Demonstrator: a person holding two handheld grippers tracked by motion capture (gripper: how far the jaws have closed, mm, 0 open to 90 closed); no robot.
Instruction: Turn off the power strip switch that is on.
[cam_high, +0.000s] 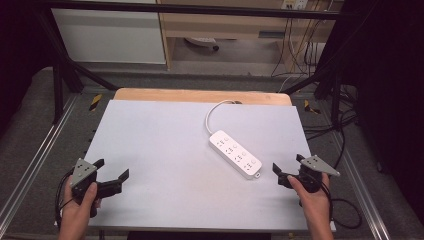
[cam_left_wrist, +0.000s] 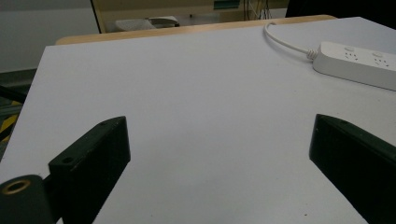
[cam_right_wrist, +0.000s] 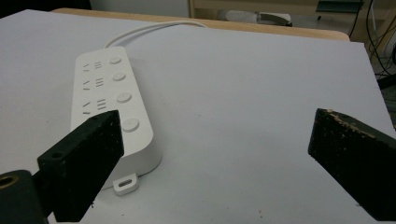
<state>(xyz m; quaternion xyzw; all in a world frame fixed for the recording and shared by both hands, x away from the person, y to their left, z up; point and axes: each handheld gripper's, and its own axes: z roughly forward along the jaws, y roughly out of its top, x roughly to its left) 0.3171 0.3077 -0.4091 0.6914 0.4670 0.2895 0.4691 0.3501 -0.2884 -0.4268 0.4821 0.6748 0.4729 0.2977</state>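
My own near jaw covers the bottom corner of the power strip (cam_right_wrist: 114, 100) in the right gripper view; in the left gripper view the frame's right edge cuts it off. Its cord (cam_high: 214, 114) drops behind the table's (cam_high: 150, 165) far edge, plug hidden

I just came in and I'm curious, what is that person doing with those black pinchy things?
A person sits at a white table holding a tool in each hand. The left tool and the right tool both hang open near the table's front edge, holding nothing. A white power strip lies on the table, closer to the right tool, with its cord running off the far edge. Nothing is plugged into it, and nobody is touching it right now.
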